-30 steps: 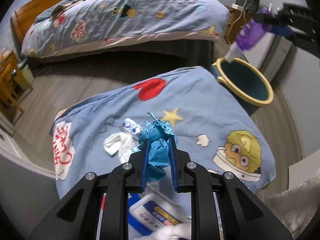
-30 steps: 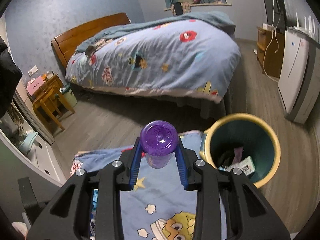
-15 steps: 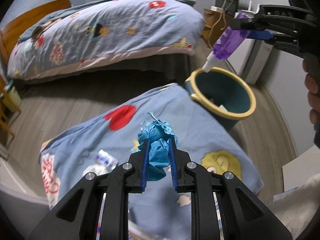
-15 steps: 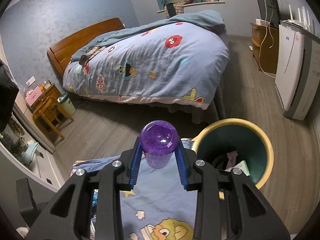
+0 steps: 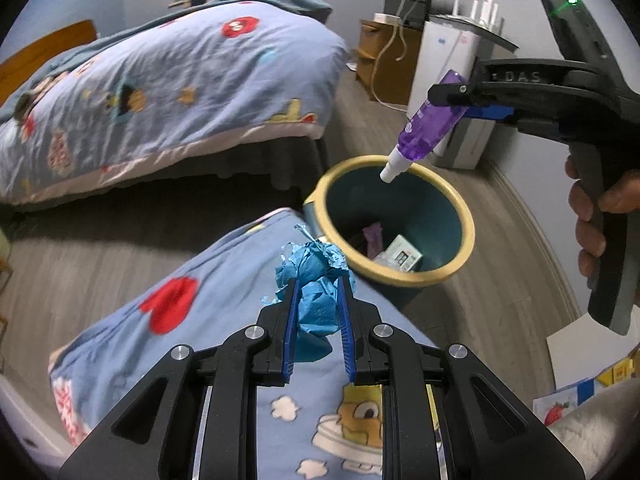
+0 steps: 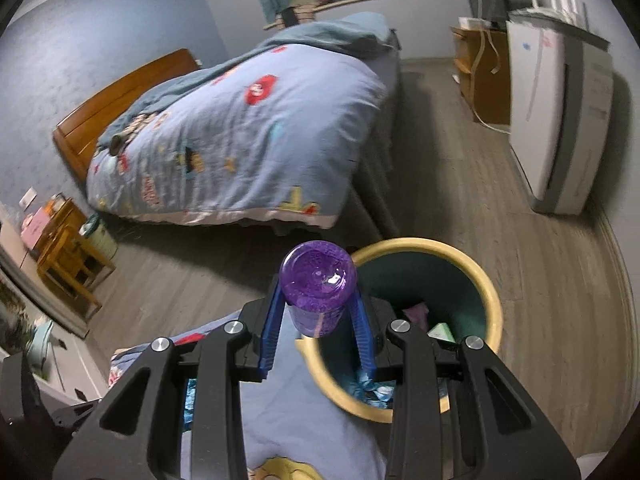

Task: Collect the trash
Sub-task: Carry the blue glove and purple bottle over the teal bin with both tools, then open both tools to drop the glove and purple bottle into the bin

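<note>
My left gripper (image 5: 318, 284) is shut on a crumpled blue paper wad (image 5: 314, 280), held above the patterned blue quilt (image 5: 224, 292) just left of the bin. The bin (image 5: 466, 224) is dark teal with a yellow rim and holds a purple wrapper and a small white box. My right gripper (image 6: 318, 300) is shut on a purple bottle (image 6: 318, 280). In the left wrist view that bottle (image 5: 434, 122) hangs tilted, white cap down, over the bin's far rim. In the right wrist view the bin (image 6: 490, 292) lies just right of and below the bottle.
A bed (image 5: 160, 84) with a cartoon quilt fills the back left. A white appliance (image 6: 560, 120) and a wooden cabinet (image 6: 480, 68) stand along the right wall. Small wooden furniture (image 6: 68, 248) stands at far left. A person's hand (image 5: 596, 216) grips the right tool.
Both grippers have moved toward the bin with their loads. The bin has come closer to the blue wad, and the bottle now hangs over the bin's rim. Both grips are unchanged.
</note>
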Tool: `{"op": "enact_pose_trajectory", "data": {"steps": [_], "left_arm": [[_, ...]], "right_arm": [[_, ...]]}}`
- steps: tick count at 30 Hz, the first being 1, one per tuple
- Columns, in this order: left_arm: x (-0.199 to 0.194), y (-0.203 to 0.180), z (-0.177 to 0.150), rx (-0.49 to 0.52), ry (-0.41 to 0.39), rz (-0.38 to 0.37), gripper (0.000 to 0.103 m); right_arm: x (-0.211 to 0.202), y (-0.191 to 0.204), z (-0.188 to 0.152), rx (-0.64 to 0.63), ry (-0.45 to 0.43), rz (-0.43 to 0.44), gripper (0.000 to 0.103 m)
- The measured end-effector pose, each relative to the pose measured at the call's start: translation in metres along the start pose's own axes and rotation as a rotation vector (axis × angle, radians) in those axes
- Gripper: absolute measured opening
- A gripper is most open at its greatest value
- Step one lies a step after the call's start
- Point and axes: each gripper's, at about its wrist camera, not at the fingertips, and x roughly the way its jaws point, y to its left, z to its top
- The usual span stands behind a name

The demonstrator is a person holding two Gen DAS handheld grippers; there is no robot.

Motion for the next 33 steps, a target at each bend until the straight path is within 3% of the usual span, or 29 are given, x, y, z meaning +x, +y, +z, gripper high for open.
{"op": "enact_pose_trajectory", "data": {"steps": [13, 25, 33], "left_arm": [[0.068, -0.047, 0.029, 0.167, 0.026, -0.043, 0.020], [0.125, -0.068, 0.047, 0.157, 0.064, -0.105, 0.020], [0.152, -0.077, 0.049, 0.181, 0.085, -0.095, 0.020]], "right_arm": [[0.026, -0.058, -0.010, 0.106, 0.061, -0.089, 0.032], [0.046, -0.106, -0.023, 0.202, 0.125, -0.150, 0.032], [0.054, -0.102, -0.027, 0.176, 0.142, -0.174, 0.032]]}}
